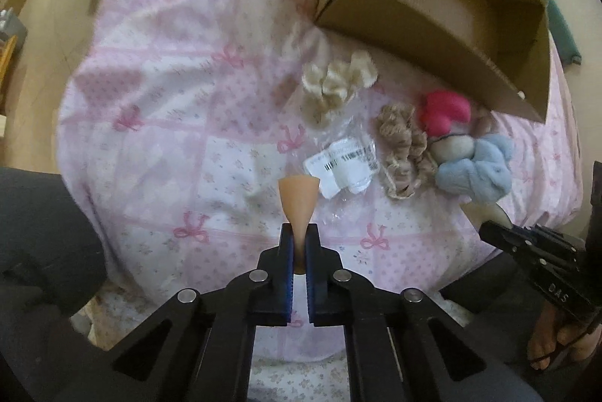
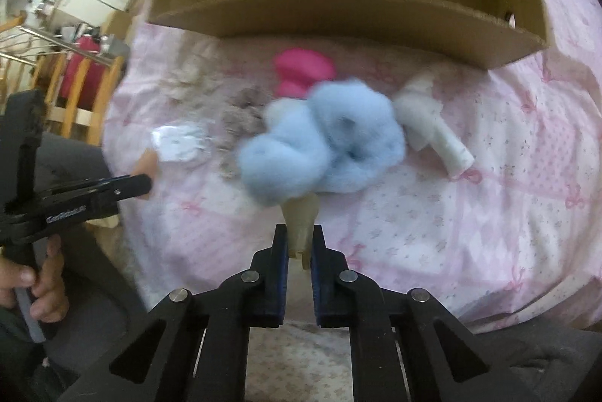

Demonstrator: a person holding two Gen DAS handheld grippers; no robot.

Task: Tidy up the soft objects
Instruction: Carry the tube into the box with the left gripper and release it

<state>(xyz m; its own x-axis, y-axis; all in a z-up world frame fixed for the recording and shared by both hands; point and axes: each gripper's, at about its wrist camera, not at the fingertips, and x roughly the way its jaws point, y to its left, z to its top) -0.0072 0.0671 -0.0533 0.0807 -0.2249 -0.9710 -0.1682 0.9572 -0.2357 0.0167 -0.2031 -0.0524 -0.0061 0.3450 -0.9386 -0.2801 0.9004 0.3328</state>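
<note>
My left wrist camera looks steeply down along my left claw (image 1: pixel 300 251) at the bed (image 1: pixel 169 108), fairly near, with the cardboard box (image 1: pixel 432 37) at one o'clock. My right wrist camera sits closer, facing the same box (image 2: pixel 338 14) at twelve. Both share the blue scrunchie (image 1: pixel 476 165) (image 2: pixel 323 146), and each sees the other claw at its edge.
</note>
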